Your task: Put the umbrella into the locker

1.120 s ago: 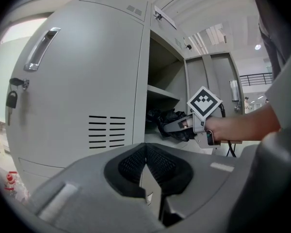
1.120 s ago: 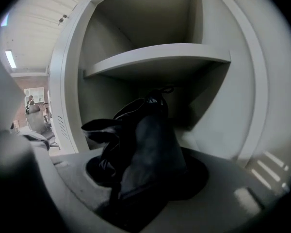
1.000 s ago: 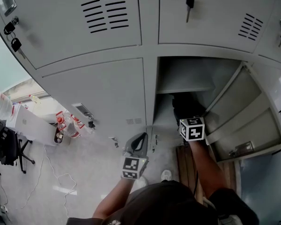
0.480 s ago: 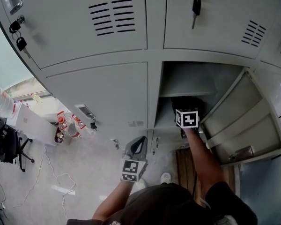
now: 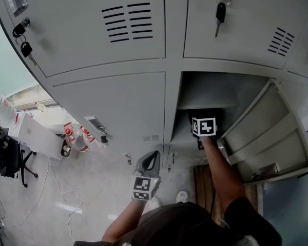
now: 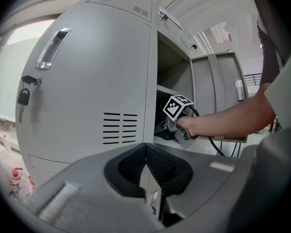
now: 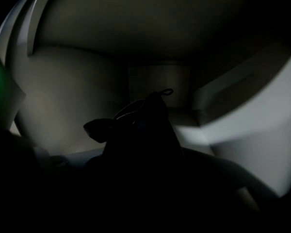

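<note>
With the right hand-held gripper [image 5: 204, 118] seemingly clenched on the dark umbrella [image 7: 141, 130] just ahead of it inside the locker [image 5: 220, 88], rest it fully down before letting go; the left hand-held gripper [image 6: 145, 165] hangs clenched, empty.

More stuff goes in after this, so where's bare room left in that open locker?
Pale bare floor shows left of the umbrella, toward the left wall, and a little behind it before the back wall. The middle is crowded by the umbrella and right gripper.
</note>
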A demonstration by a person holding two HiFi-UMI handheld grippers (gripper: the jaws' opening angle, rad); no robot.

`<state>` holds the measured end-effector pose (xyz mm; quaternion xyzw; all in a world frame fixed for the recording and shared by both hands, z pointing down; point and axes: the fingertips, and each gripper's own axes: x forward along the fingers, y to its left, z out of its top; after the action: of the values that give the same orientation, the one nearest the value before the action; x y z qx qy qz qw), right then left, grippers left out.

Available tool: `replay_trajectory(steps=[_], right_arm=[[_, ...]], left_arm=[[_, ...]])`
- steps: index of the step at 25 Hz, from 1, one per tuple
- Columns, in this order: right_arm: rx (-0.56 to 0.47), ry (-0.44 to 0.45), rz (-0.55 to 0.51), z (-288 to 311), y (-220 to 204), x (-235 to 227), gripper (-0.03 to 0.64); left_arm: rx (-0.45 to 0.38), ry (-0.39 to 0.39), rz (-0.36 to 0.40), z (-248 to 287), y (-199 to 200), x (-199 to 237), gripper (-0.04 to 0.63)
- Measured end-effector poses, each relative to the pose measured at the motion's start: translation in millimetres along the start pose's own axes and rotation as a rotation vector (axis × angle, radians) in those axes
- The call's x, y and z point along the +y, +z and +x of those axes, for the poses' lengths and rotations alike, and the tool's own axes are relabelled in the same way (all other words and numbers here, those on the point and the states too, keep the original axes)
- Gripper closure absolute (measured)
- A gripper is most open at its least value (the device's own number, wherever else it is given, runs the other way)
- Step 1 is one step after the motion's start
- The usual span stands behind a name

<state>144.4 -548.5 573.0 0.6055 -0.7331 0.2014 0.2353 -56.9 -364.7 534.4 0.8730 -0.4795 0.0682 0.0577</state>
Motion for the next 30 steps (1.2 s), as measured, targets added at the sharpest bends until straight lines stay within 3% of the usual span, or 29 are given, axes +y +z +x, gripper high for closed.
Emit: replay_trajectory(steps=[11,24,30], right_arm=[[0.037,0.021,0.018,9,0,2,0.353],[-0.058,-0.029,0.003,-14,3,-1,0.251],[-0.119,-0.021,-0.001,-57,-1,5,0.249]], left_arm=[[0.003,0.016,-0.018,2,-4,1,0.591],[-0.019,0.047,-0.016,-7,6,7,0.591],[-0.026,0.026,-0.009,-3,10,0,0.591]])
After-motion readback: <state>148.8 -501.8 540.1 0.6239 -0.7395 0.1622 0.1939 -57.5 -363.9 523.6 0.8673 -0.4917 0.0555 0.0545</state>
